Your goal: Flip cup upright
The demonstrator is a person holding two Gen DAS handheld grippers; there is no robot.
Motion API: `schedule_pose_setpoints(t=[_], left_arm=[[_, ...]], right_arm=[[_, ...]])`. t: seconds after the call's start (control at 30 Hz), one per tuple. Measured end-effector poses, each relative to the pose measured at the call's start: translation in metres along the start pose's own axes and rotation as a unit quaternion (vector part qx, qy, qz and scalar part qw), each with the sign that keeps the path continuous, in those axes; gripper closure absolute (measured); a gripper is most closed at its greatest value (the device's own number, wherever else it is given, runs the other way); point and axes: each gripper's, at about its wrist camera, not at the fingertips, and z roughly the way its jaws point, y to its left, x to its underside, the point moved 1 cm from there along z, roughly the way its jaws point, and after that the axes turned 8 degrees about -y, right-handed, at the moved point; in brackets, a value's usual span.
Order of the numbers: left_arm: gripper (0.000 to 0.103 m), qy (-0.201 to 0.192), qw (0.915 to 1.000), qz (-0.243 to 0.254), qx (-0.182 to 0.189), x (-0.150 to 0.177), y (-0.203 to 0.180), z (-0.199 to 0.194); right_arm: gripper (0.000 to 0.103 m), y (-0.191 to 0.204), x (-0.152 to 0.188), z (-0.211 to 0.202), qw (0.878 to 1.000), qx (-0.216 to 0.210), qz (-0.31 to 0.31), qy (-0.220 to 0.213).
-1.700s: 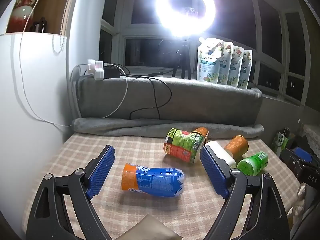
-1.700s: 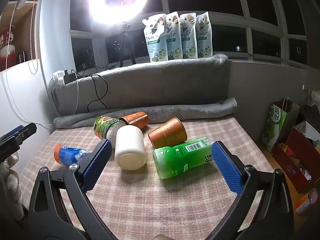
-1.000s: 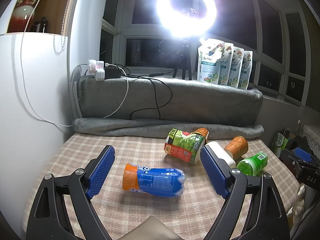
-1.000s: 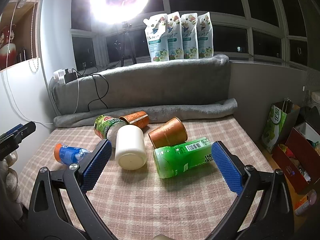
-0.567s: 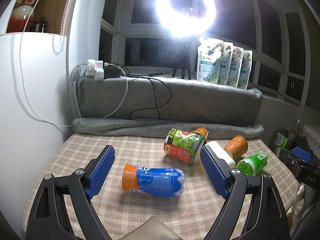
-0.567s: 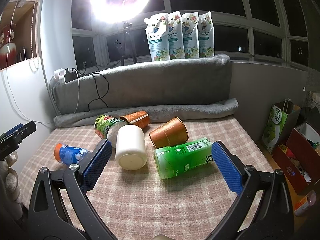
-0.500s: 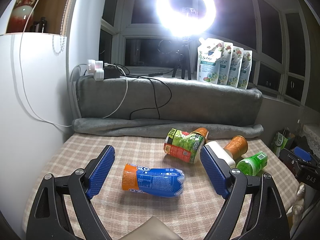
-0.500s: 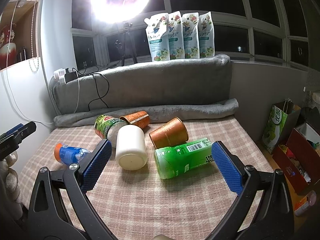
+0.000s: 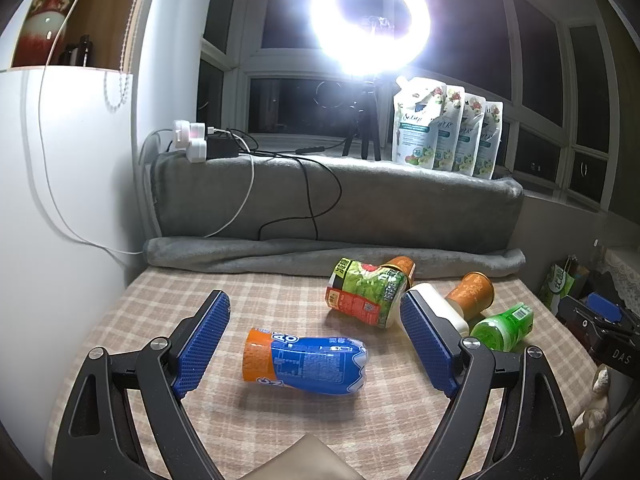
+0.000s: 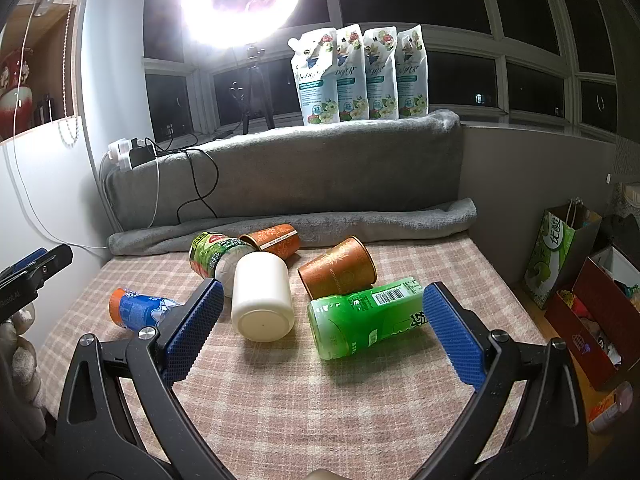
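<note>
At the bottom of the left wrist view, the left gripper (image 9: pixel 314 338) has its blue pads spread wide and grabs nothing. Just past the pads, in the lower middle, a blue and orange bottle (image 9: pixel 304 360) lies on its side on the checked cloth (image 9: pixel 160 312).

At the bottom of the right wrist view, the right gripper (image 10: pixel 320 330) is spread wide too and is empty. Between its pads lie a white cup (image 10: pixel 262 302) and a green bottle (image 10: pixel 368 318), both on their sides. The white cup's flat bottom faces the camera.

A bit farther, in the middle of the frame, a brown paper cup (image 10: pixel 338 268) lies on its side, touching the green bottle. To its left, a second brown paper cup (image 10: pixel 274 240) lies by a green can (image 10: pixel 212 258), also tipped over.

Behind them a grey rolled blanket (image 10: pixel 380 220) runs across the frame. Higher up, four white pouches (image 10: pixel 360 76) stand in a row on the grey ledge. A bright ring light (image 10: pixel 240 0) shines at the upper left.
</note>
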Motion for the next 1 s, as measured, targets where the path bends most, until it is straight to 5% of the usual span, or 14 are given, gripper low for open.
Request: schedule_pose_setpoints(t=[1.0], left_arm=[[0.016, 0.006, 1.0000, -0.002, 0.000, 0.003, -0.002, 0.003]], right_arm=[[0.001, 0.007, -0.004, 0.012, 1.000, -0.016, -0.008, 0.014]])
